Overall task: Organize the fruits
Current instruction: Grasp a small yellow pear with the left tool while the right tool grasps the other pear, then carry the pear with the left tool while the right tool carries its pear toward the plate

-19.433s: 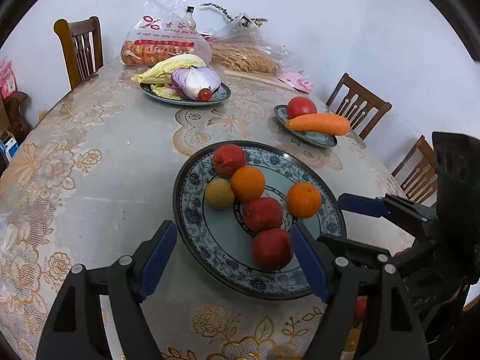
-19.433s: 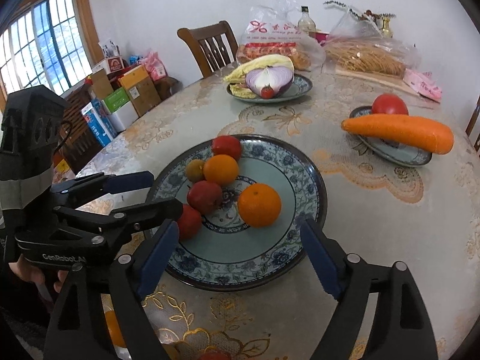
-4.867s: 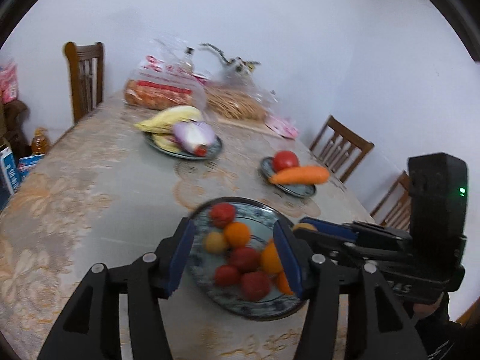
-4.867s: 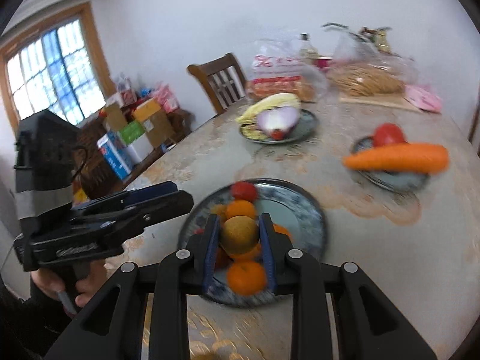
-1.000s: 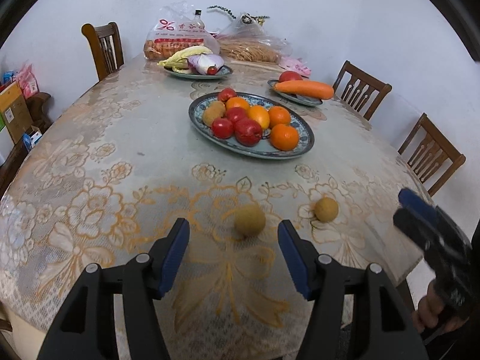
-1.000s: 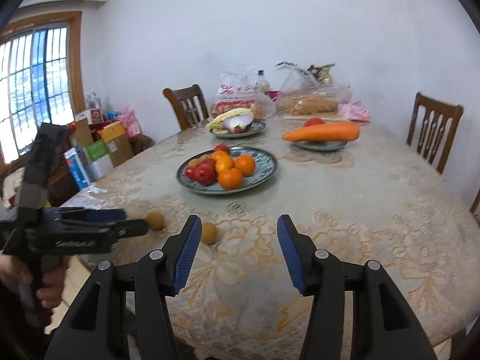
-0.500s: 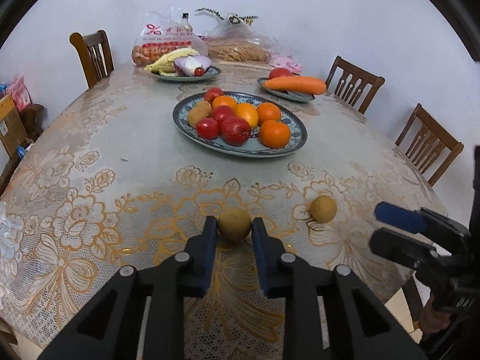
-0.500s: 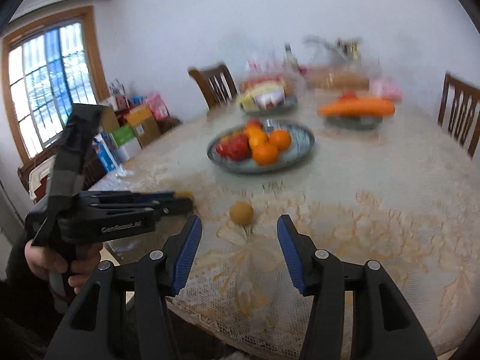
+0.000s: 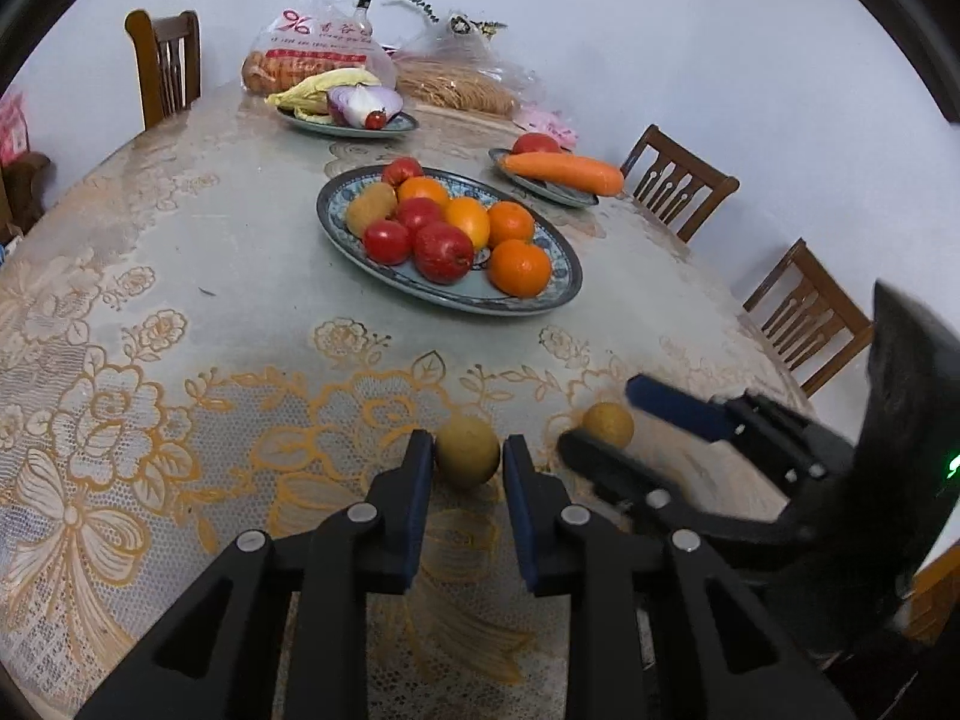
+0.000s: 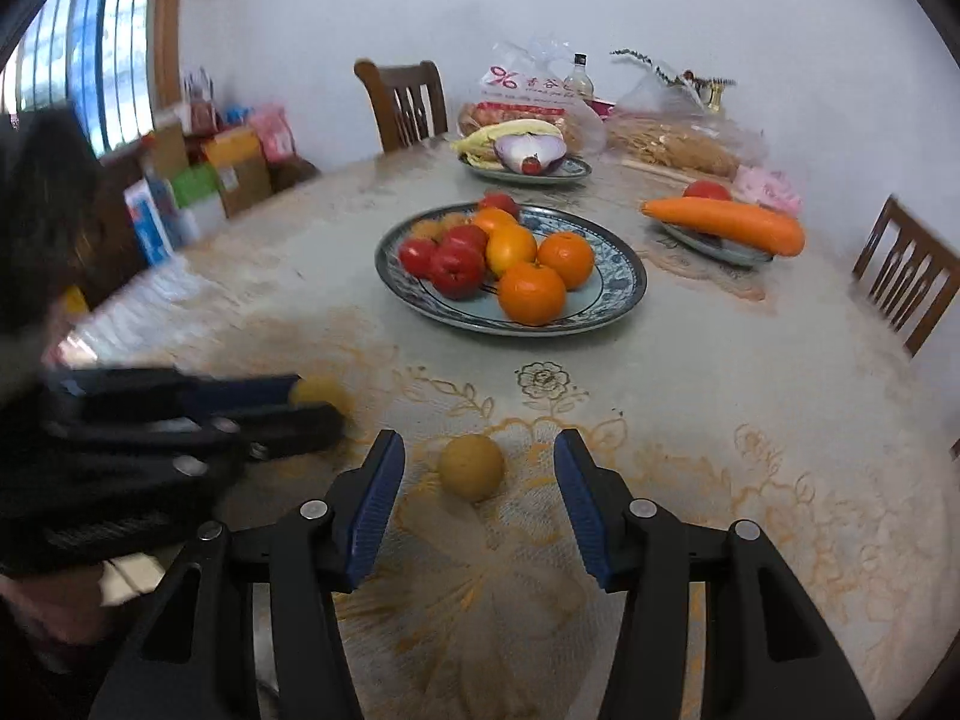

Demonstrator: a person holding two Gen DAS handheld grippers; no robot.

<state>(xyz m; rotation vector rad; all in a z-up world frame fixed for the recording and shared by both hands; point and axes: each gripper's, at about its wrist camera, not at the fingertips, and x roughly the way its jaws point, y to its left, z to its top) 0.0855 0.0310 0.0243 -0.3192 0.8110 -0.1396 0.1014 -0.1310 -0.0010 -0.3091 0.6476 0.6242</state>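
Near the front edge of the table, the left gripper (image 9: 467,457) has its two blue-padded fingers (image 9: 418,480) drawn in on either side of a yellow-brown round fruit (image 9: 467,451), the pads touching or all but touching its flanks; the fruit rests on the lace tablecloth (image 9: 132,360), and whether it is firmly pinched cannot be told. Just to its right, the right gripper (image 10: 477,477) holds its fingers (image 10: 375,492) wide apart, with a second yellow-brown fruit (image 10: 471,467) lying on the cloth between them and clear of both pads. From the left wrist view this second fruit (image 9: 608,423) sits between the right gripper's spread fingers, one blue pad above it and the dark finger below. From the right wrist view the left gripper is blurred, its fingers lying close together with the first fruit at their tips. Farther back, near the middle of the table, a blue patterned plate (image 9: 543,300) carries oranges, red apples and a brownish fruit. Behind it to the right a smaller dish bears a carrot (image 9: 561,172) and a tomato, and at the far end another dish holds an onion (image 9: 363,103) and leafy vegetables, with plastic bags beyond
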